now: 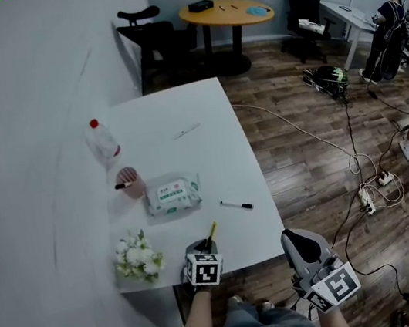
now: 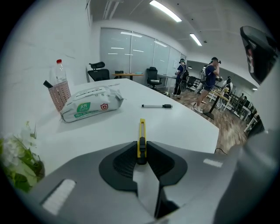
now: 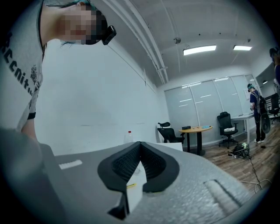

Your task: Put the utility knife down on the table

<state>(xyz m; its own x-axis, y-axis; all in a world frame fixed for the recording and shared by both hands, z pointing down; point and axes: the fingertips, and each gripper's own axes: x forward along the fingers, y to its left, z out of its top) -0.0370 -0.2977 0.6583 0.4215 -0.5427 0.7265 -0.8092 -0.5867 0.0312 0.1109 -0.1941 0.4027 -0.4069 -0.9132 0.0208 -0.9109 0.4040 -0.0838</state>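
A yellow utility knife [image 2: 141, 135] with a black slider sticks out forward from my left gripper [image 2: 141, 158], whose jaws are shut on its rear end. In the head view the left gripper [image 1: 205, 249] sits over the near edge of the white table [image 1: 187, 154], with the knife [image 1: 211, 233] pointing up and away. My right gripper [image 1: 304, 245] hangs off the table's near right corner, over the wooden floor. Its jaws [image 3: 139, 146] meet at the tips with nothing between them. Whether the knife's tip touches the tabletop I cannot tell.
On the table lie a wet-wipes pack [image 1: 172, 194], a black marker [image 1: 236, 205], a pink cup [image 1: 131, 183], a clear bottle [image 1: 102, 142], a white flower bunch [image 1: 137, 256] and a thin pen [image 1: 186, 131]. Cables [image 1: 366, 193] run across the floor at right. People stand far right.
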